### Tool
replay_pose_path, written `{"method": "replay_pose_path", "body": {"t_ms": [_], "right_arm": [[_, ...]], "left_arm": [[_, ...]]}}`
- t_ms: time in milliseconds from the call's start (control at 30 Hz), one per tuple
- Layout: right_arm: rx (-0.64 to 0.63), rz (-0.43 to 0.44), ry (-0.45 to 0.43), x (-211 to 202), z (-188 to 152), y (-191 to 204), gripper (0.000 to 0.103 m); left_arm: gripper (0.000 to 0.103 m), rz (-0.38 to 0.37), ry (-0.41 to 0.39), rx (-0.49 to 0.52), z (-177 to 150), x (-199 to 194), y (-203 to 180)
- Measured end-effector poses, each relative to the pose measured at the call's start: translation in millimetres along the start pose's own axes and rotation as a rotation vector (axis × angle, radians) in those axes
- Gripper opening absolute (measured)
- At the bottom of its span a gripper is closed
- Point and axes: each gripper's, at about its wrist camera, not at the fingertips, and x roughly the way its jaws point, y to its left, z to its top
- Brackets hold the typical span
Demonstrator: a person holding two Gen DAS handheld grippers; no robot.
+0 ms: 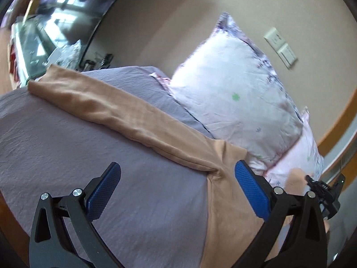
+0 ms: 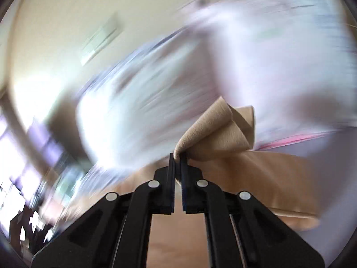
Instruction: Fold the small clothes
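Observation:
A tan, stocking-like garment [image 1: 125,114] lies stretched across the lilac bed sheet [image 1: 67,147], one long leg running to the far left and its wider part near my left gripper. My left gripper [image 1: 177,178] is open, its blue pads [image 1: 250,192] straddling the sheet and the garment's bunched middle, holding nothing. In the right wrist view, my right gripper [image 2: 177,156] is shut on a crumpled end of the tan garment [image 2: 221,131] and lifts it off the bed. That view is heavily motion-blurred.
A white floral pillow [image 1: 234,96] leans against the beige wall behind the garment; it also shows blurred in the right wrist view [image 2: 200,67]. Wall switches [image 1: 281,47] are on the right. A dark TV screen [image 1: 73,2] and a cluttered shelf sit at far left.

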Motion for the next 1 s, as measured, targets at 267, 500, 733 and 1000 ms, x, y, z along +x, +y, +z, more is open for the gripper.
{"method": "replay_pose_path", "body": {"t_ms": [267,500,733,1000], "right_arm": [[-0.073,0.151,0.395,106.5,-77.7,87.6,0.056],[0.009,0.070,0.225,46.2,-52.4,26.3,0.082],[0.045,0.061,0.200,29.6,-56.8,2.7,0.086],[0.048,0.103,0.175,5.9,-53.3,-10.1,0.087]], "left_arm": [[0.102,0.086,-0.004,-0.146,28.5,-2.1,50.9],[0.094,0.162,-0.008,-0.343,55.8,5.5,99.5],[0.076,0.213,-0.041,-0.501,81.5,11.0,132.5],[0.008,0.324,-0.021,-0.431,104.5,21.4,129.6]]}}
